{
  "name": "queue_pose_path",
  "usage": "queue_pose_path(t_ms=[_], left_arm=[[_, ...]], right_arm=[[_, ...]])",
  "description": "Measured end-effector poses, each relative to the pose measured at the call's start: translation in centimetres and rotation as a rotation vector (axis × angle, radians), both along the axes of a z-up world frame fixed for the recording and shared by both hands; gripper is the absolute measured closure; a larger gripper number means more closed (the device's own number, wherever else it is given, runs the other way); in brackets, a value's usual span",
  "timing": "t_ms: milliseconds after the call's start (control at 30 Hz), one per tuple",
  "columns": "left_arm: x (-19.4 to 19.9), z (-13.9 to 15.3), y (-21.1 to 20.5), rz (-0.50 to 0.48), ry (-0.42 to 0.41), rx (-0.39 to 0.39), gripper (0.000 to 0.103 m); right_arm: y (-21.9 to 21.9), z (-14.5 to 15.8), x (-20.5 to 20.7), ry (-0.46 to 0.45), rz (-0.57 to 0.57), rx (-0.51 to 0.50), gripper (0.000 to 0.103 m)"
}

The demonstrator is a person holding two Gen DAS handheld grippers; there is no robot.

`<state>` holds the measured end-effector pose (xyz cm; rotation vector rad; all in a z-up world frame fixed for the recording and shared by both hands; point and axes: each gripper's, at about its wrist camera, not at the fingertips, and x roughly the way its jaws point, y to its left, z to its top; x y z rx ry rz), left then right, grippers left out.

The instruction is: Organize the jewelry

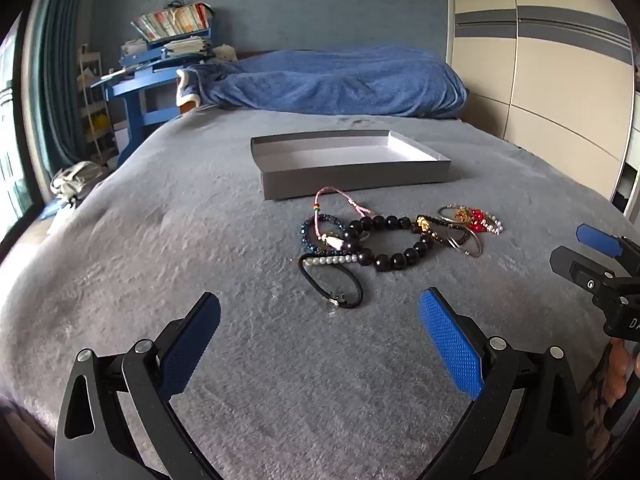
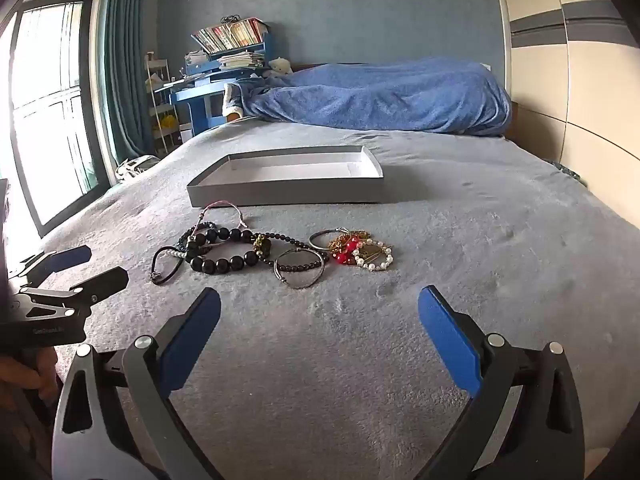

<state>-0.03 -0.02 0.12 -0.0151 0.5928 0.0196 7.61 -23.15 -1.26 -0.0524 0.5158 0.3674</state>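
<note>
left wrist view: left gripper (image 1: 319, 340) nearest the lens, blue pads spread wide, released, nothing between them, hovering over the grey bed cover (image 1: 160, 280). just past the fingertips lies a black cord bracelet (image 1: 332, 280), touching a short strand of white pearls (image 1: 334, 260). beyond it a large black bead bracelet (image 1: 390, 242) overlaps a dark blue beaded bracelet (image 1: 310, 232) and a pink cord bracelet (image 1: 340, 208). to the right of these, a thin metal bangle (image 1: 466, 240), then a cluster of red beads (image 1: 476, 220) with small pearls and gold pieces. all jewelry sits on the bed cover, none in a container. grey box (image 1: 352, 174) behind the pile, shallow, open-topped, white interior, nothing visible inside; the pink cord reaches close to its front wall. right gripper (image 1: 592, 252) enters at the right edge, apart from the jewelry.

right wrist view: right gripper (image 2: 319, 340) likewise released, pads wide apart, nothing between them, above bare bed cover (image 2: 480, 260). metal bangle (image 2: 300, 272) is the closest piece. black bead bracelet (image 2: 224, 252) left of it, red beads (image 2: 346, 250) and pearl ring (image 2: 376, 256) right. grey box (image 2: 288, 192) behind, interior bare. left gripper (image 2: 76, 268) at left edge, jaws apart. blue blanket (image 2: 380, 96) heaped at the far end of the bed.
</note>
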Motion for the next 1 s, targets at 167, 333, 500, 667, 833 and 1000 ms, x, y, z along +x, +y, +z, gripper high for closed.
queue_pose_path(t_ms=[167, 333, 500, 667, 833, 1000], left_arm=[[-0.14, 0.03, -0.45, 0.001, -0.003, 0.011, 0.004], [-0.17, -0.05, -0.49, -0.018, -0.013, 0.011, 0.004], [-0.24, 0.05, -0.71, -0.027, -0.019, 0.024, 0.004], [-0.27, 0.16, -1.0, -0.03, -0.023, 0.039, 0.004], [-0.33, 0.35, -1.0, -0.035, -0.026, 0.038, 0.004], [-0.29, 0.31, -1.15, -0.033, -0.024, 0.04, 0.004]], right_arm=[[0.14, 0.05, 0.09, 0.005, -0.001, 0.005, 0.005], [-0.13, -0.11, 0.19, 0.01, -0.006, 0.014, 0.005], [-0.18, -0.1, 0.2, 0.011, -0.008, 0.013, 0.005], [-0.1, -0.03, 0.13, 0.008, -0.003, 0.009, 0.005], [0.0, -0.02, 0.11, 0.006, -0.002, 0.005, 0.005], [0.05, 0.12, 0.11, 0.003, 0.0, 0.004, 0.005]])
